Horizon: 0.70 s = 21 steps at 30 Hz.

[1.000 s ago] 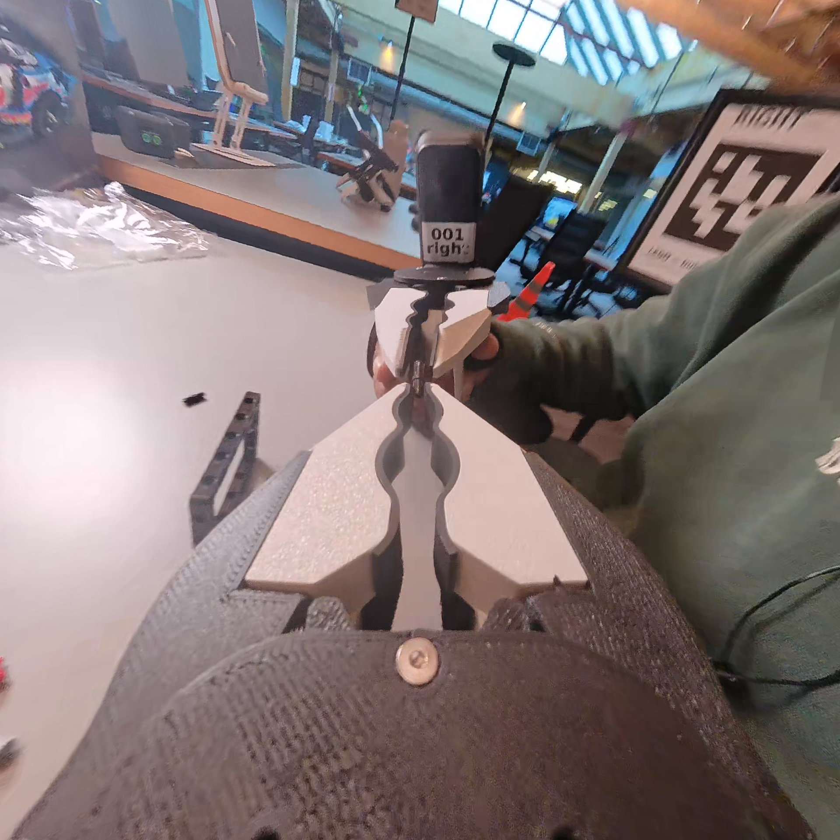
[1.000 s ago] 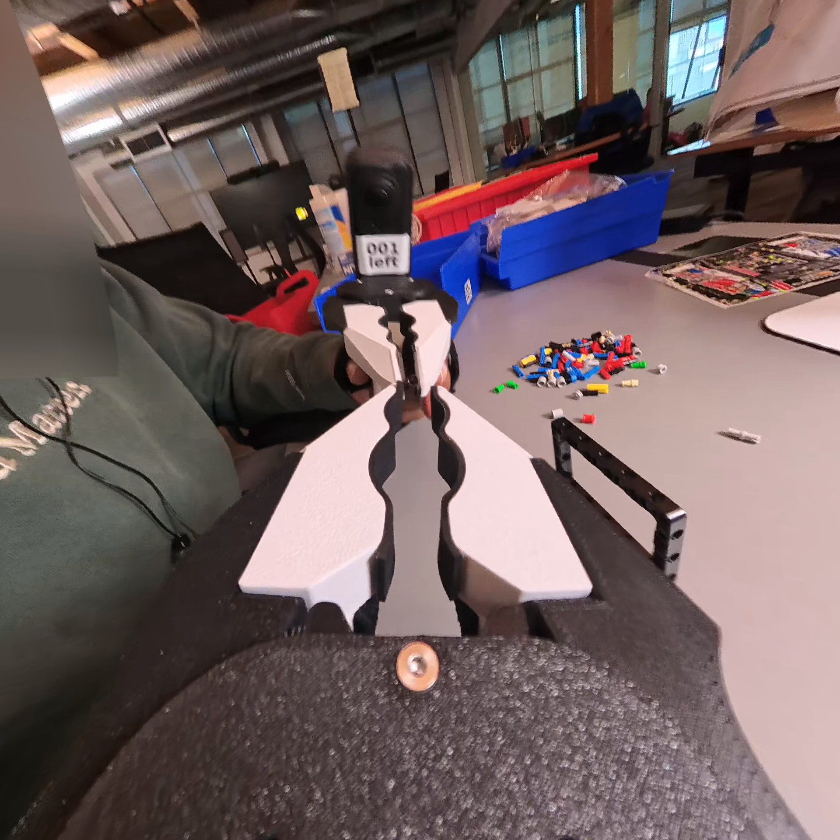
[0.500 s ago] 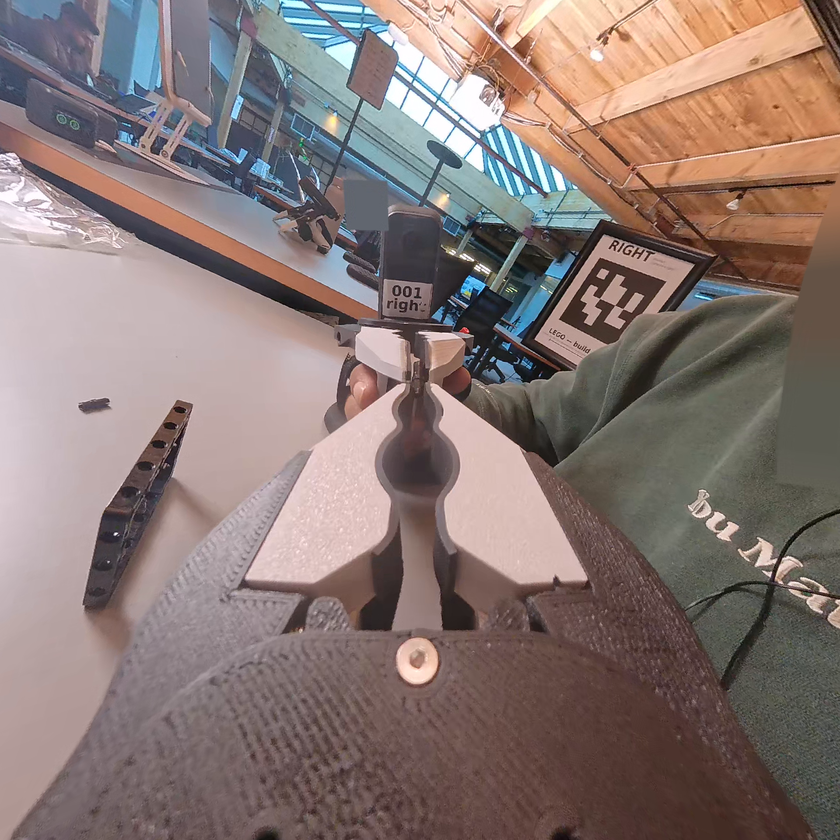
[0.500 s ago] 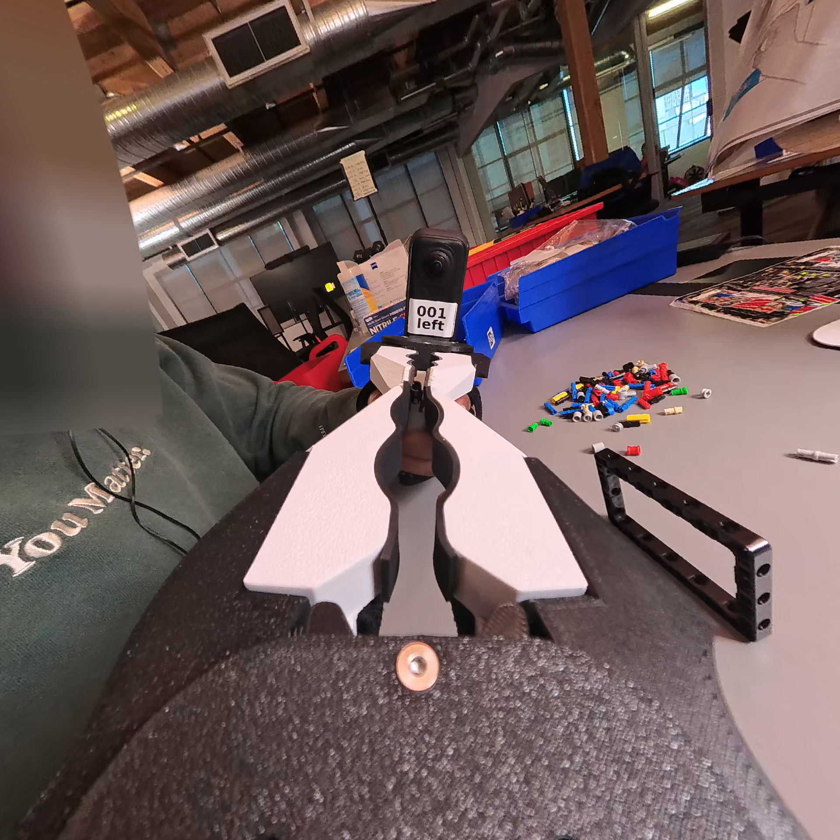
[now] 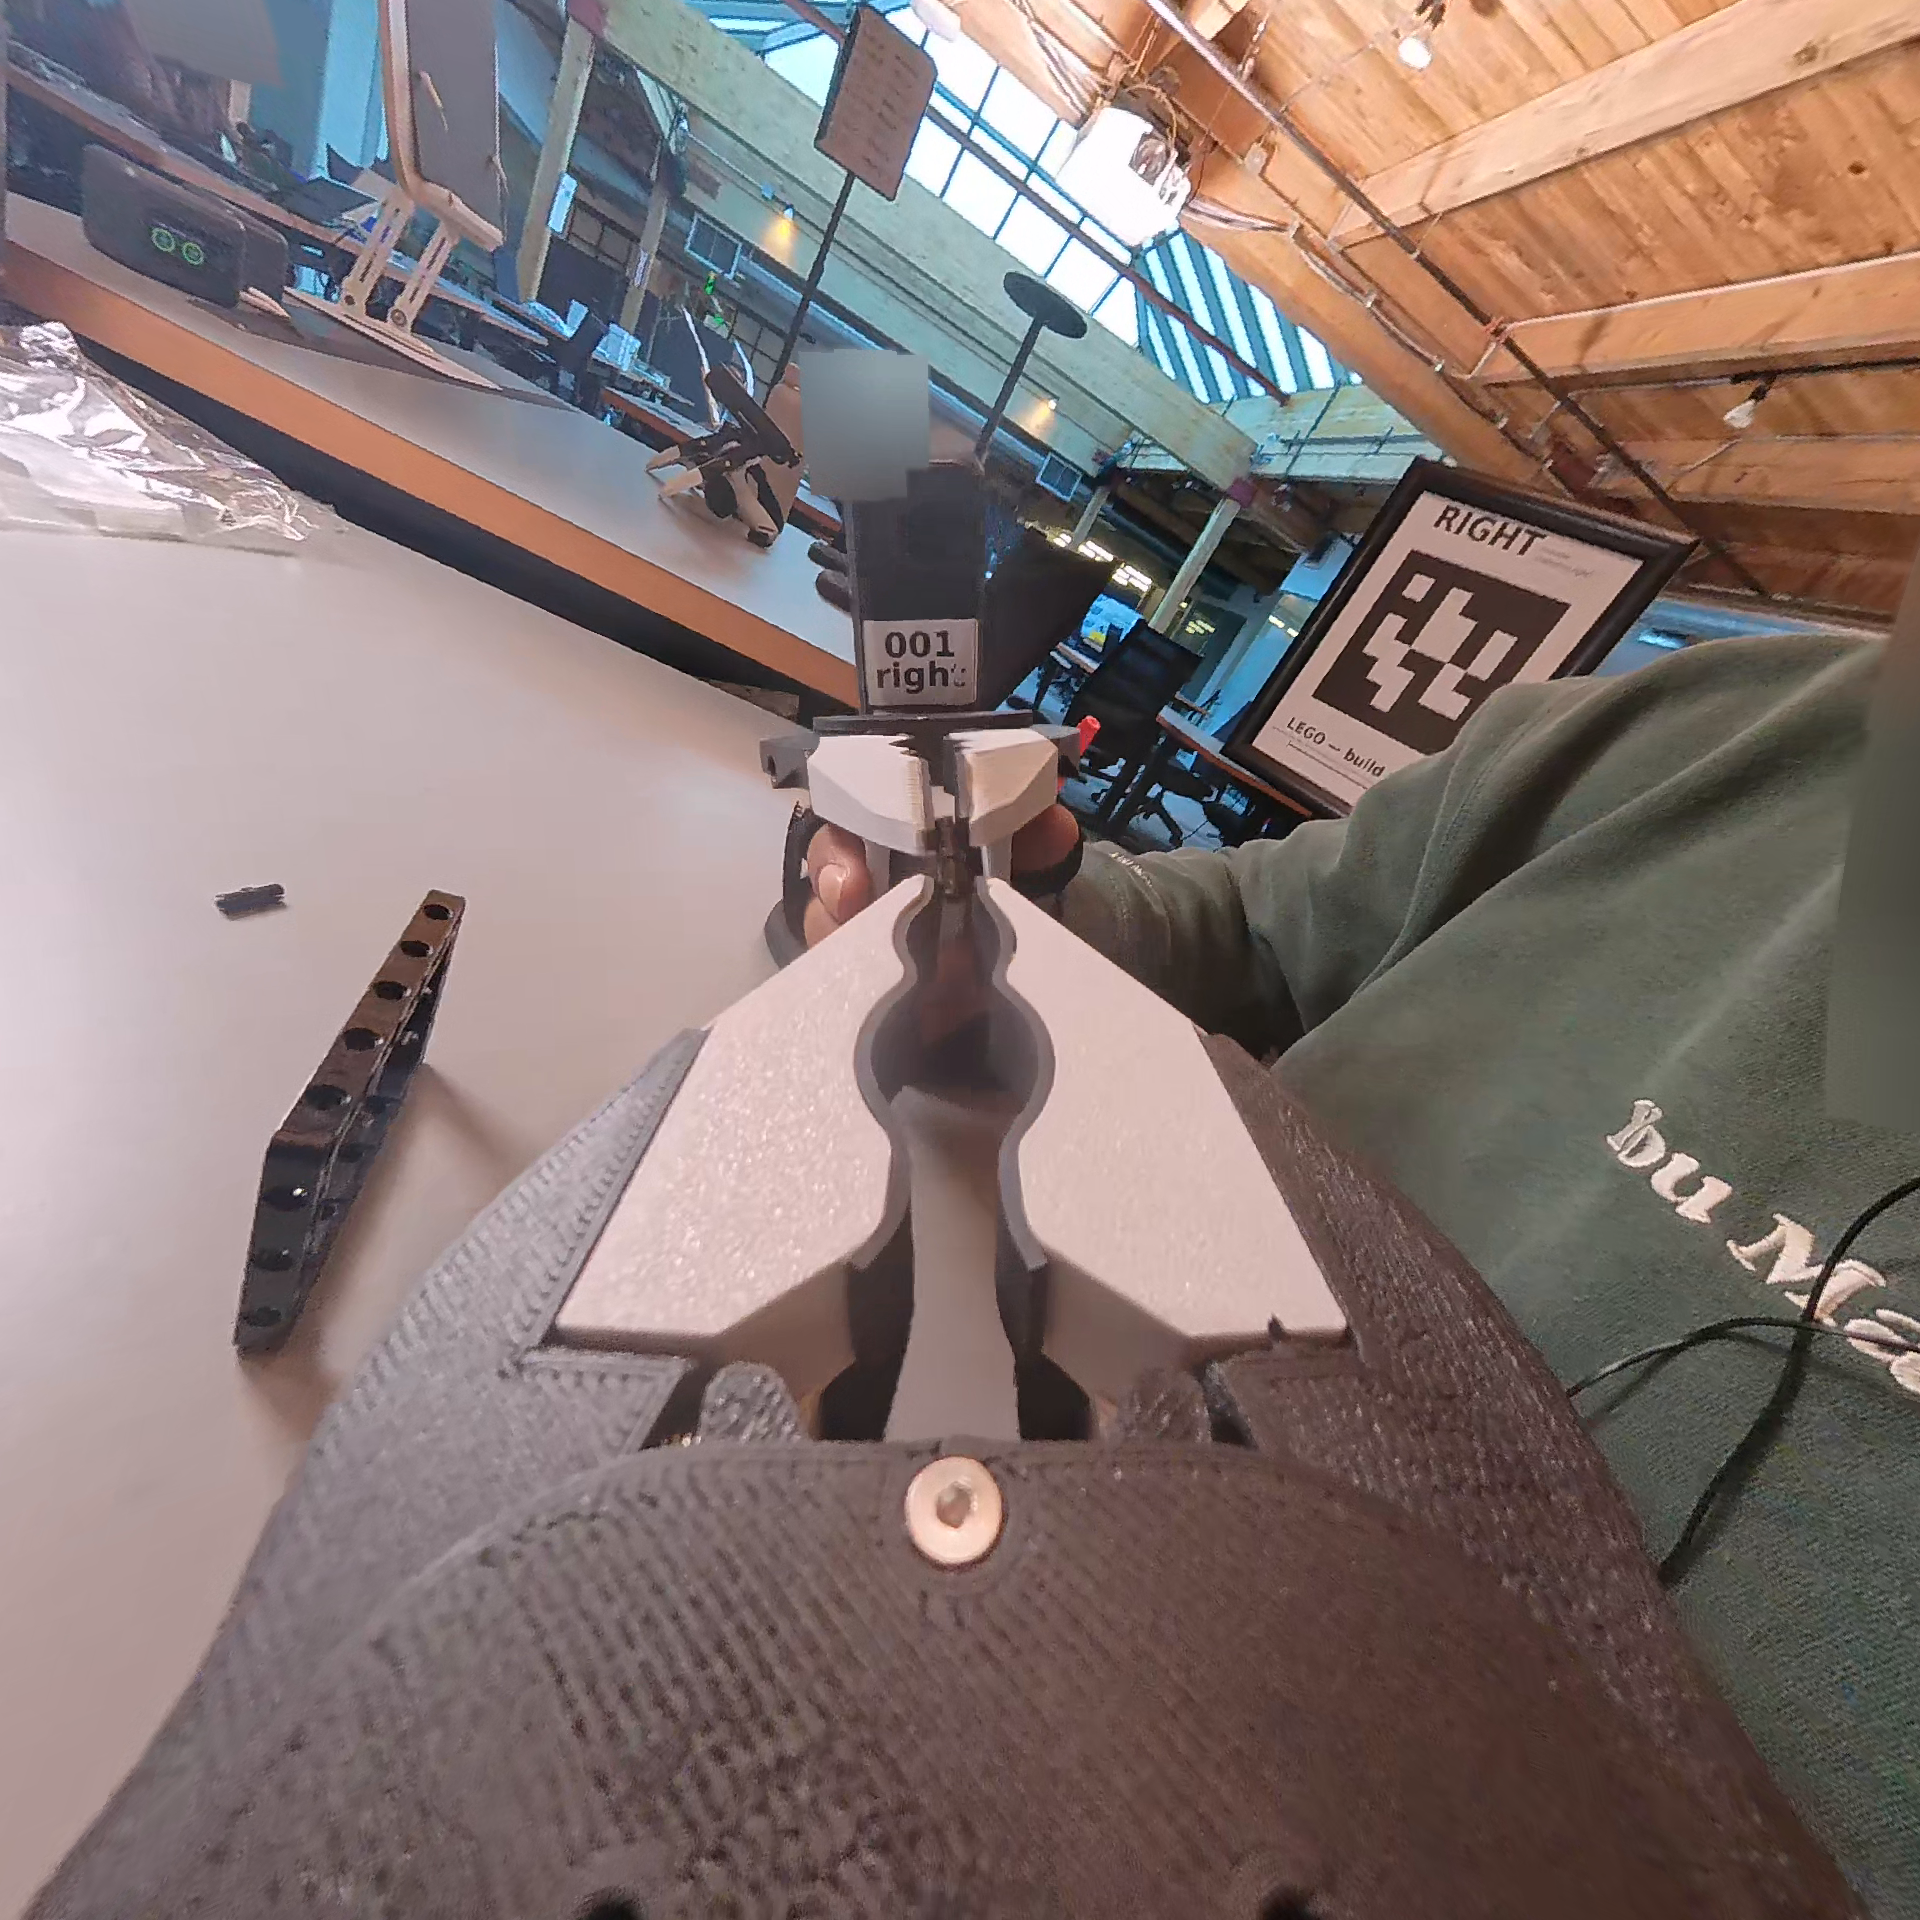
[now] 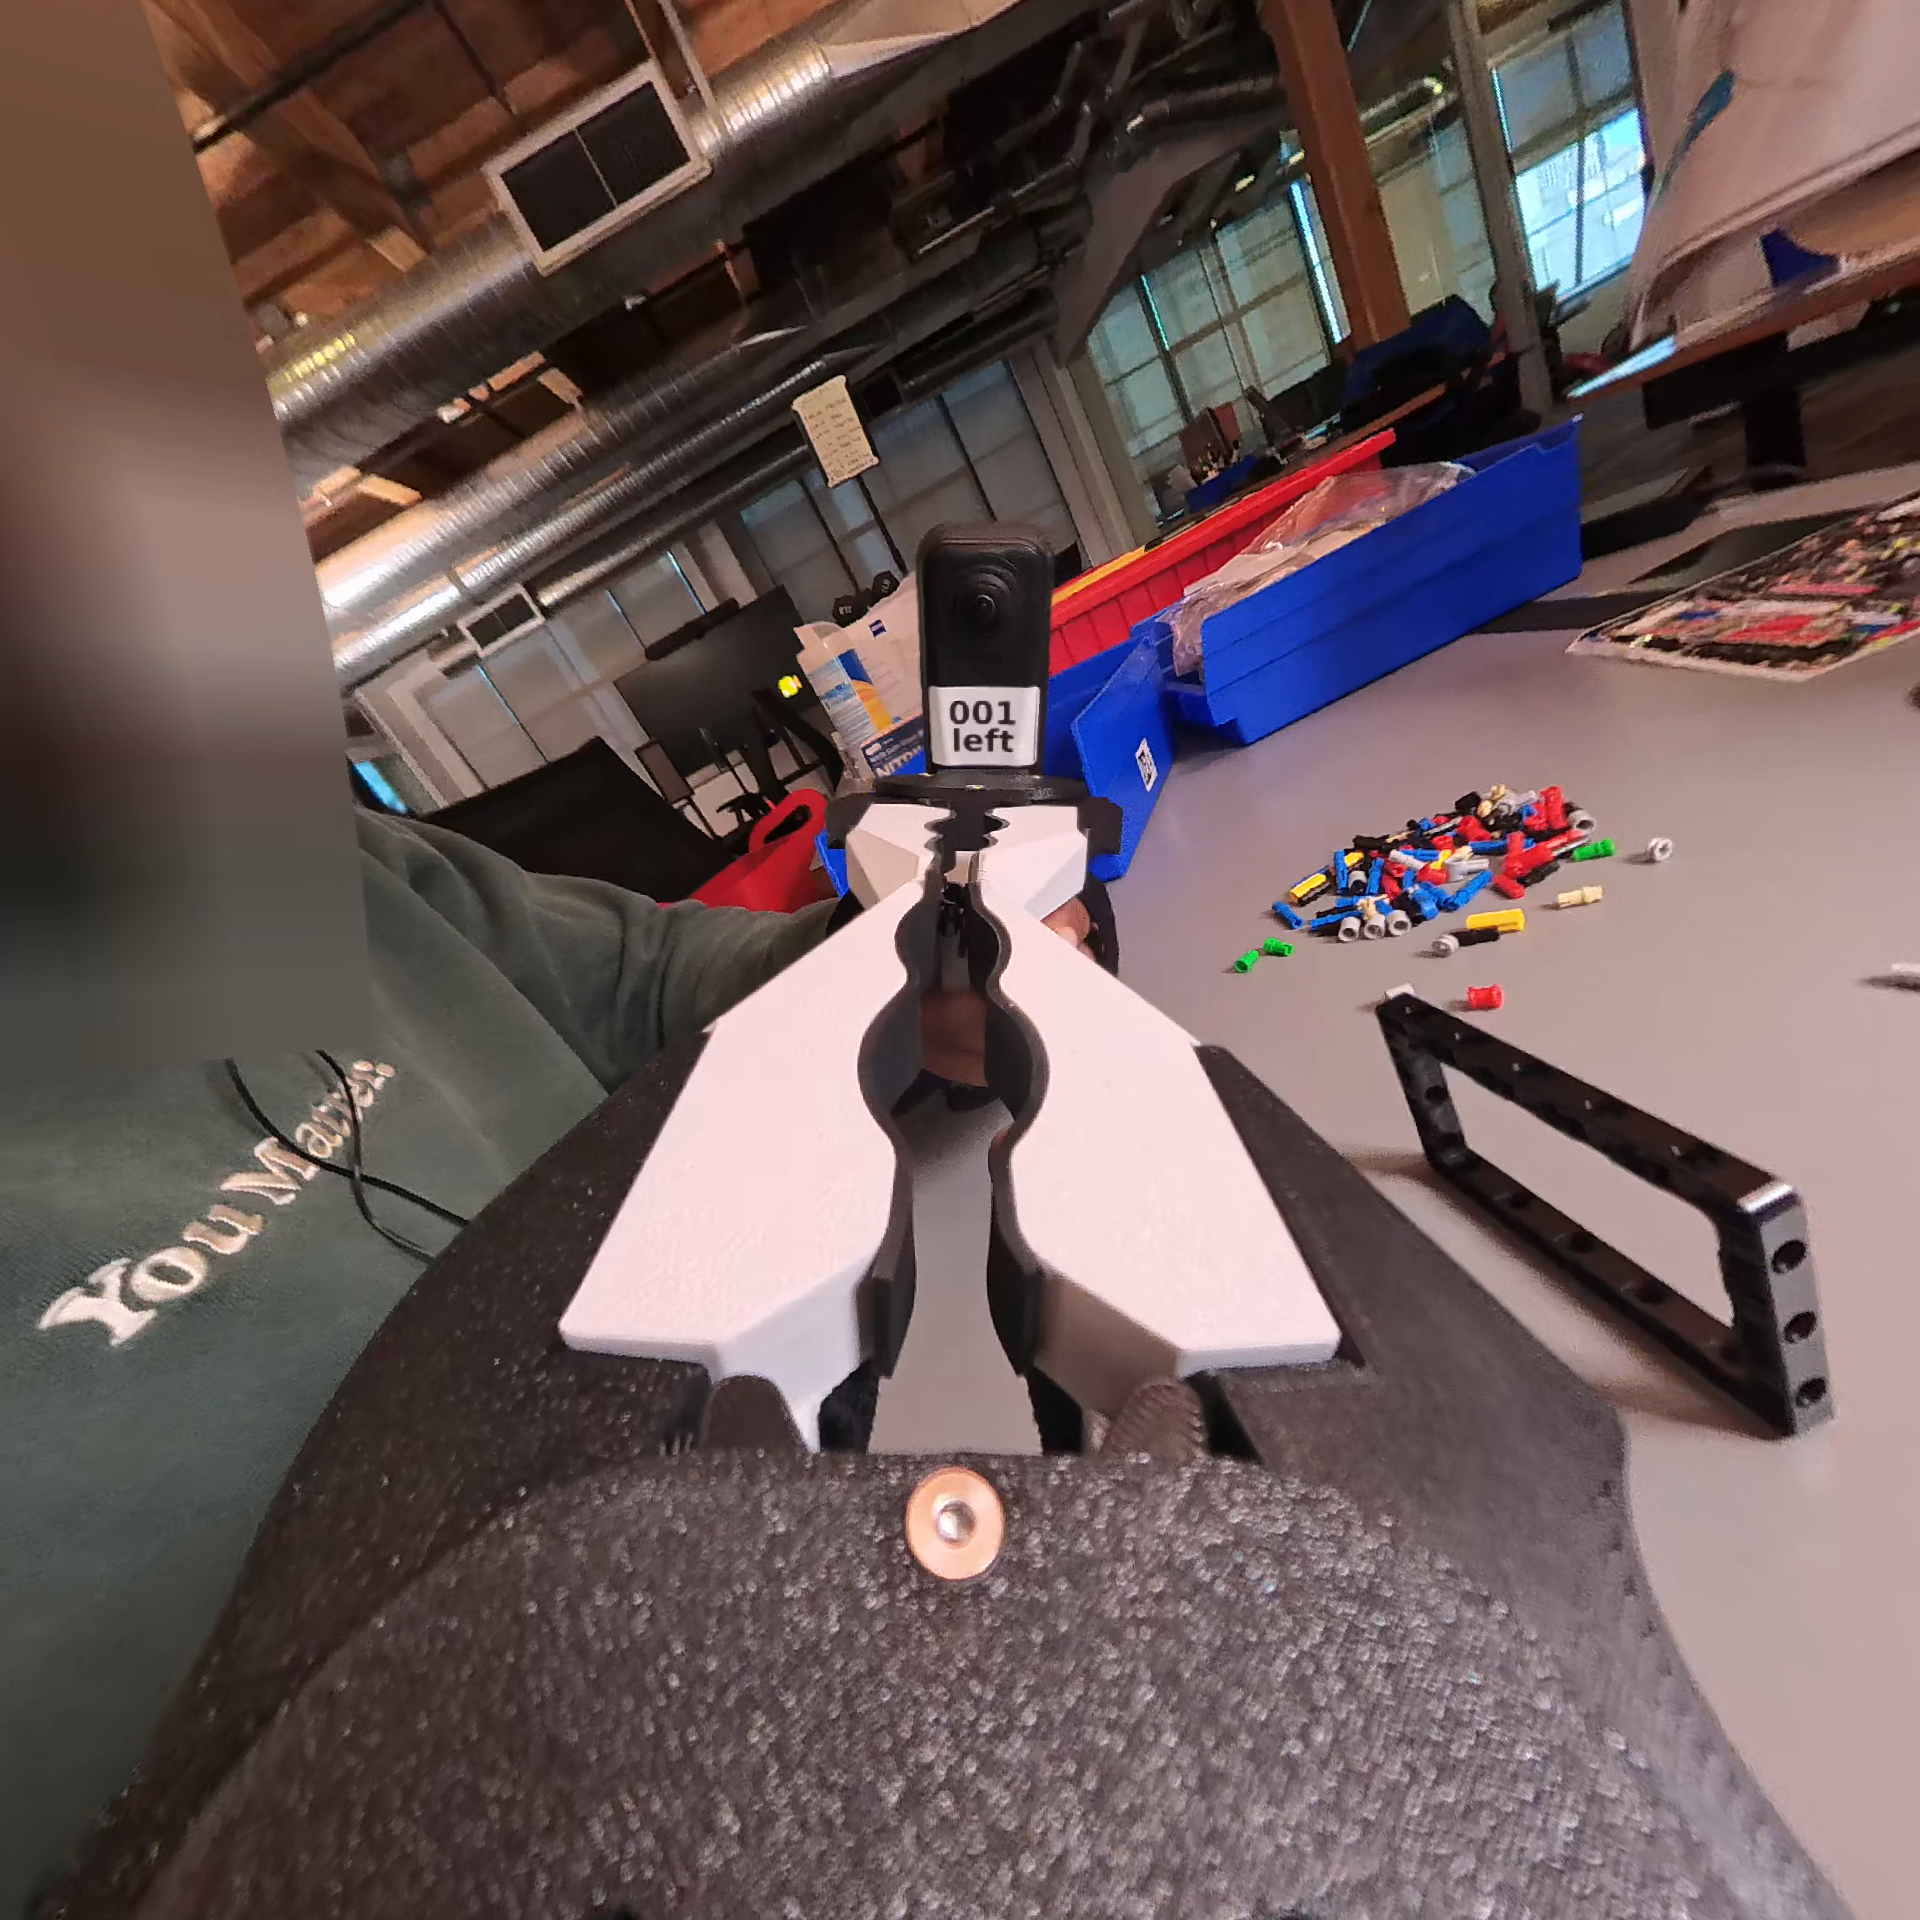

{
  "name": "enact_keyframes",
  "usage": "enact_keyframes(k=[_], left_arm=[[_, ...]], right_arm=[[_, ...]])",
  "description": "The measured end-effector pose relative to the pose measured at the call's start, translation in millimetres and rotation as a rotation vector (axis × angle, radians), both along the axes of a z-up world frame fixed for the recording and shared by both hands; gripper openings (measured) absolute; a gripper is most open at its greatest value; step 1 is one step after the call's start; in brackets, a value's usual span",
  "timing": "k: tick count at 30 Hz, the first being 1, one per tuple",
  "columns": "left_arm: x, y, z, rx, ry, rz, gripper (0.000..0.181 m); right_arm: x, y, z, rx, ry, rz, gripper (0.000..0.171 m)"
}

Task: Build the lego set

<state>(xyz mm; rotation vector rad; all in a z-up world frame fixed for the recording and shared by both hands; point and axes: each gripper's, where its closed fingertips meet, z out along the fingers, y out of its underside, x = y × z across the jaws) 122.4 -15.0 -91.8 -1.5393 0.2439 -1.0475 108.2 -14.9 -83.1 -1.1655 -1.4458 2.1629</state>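
Observation:
My left gripper (image 5: 951, 883) and my right gripper (image 6: 951, 883) point at each other, tip to tip, above the table's near edge in front of a person in a green sweatshirt. Both are shut on a small dark lego piece (image 5: 948, 844), which is held between the two tips; it also shows in the right wrist view (image 6: 951, 920). Its shape is too small to tell. The right gripper also shows in the left wrist view (image 5: 945, 805), the left gripper in the right wrist view (image 6: 966, 847). A black rectangular lego frame (image 5: 353, 1122) (image 6: 1600, 1195) stands on its edge on the table beside the grippers.
A pile of small coloured lego pieces (image 6: 1434, 873) lies farther out, with loose pins around it. A small black pin (image 5: 249, 899) lies beyond the frame. Blue bins (image 6: 1382, 613), an instruction booklet (image 6: 1766, 613), a plastic bag (image 5: 104, 457) and a framed marker sign (image 5: 1455, 644) stand around. Less than 4 cm separates the two grippers' tips.
Both grippers have tilted upward and stayed tip to tip, still shut. The black frame has not moved on the table.

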Motion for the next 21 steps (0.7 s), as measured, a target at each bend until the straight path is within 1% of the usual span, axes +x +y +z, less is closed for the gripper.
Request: enact_keyframes(k=[4,7,10,12,14,17,21], left_arm=[[-9.1,0.8,-4.3,0.004,0.077,0.033,0.02],[-31.1,8.0,-12.7,0.004,0.205,0.146,0.026],[-64.0,17.7,-29.2,-0.029,0.381,0.3,0.025],[-79.8,20.6,-39.6,-0.066,0.444,0.344,0.027],[-84.7,22.0,-55.1,-0.138,0.471,0.32,0.032],[-82.0,25.9,-74.8,-0.218,0.49,0.269,0.033],[-84.7,39.3,-91.1,-0.264,0.588,0.278,0.025]], right_arm=[[-1.6,9.3,3.0,-0.13,-0.036,0.015,0.001],[-2.8,14.8,1.2,-0.174,-0.055,0.015,0.001],[-4.3,16.3,-2.3,-0.172,-0.068,0.012,0.001],[-6.9,17.6,-7.0,-0.153,-0.086,0.001,0.001],[-10.6,18.8,-14.9,-0.111,-0.118,-0.019,0.001],[-18.8,23.2,-31.6,-0.006,-0.181,-0.066,0.001],[-33.9,34.1,-66.1,0.246,-0.298,-0.161,0.002]])
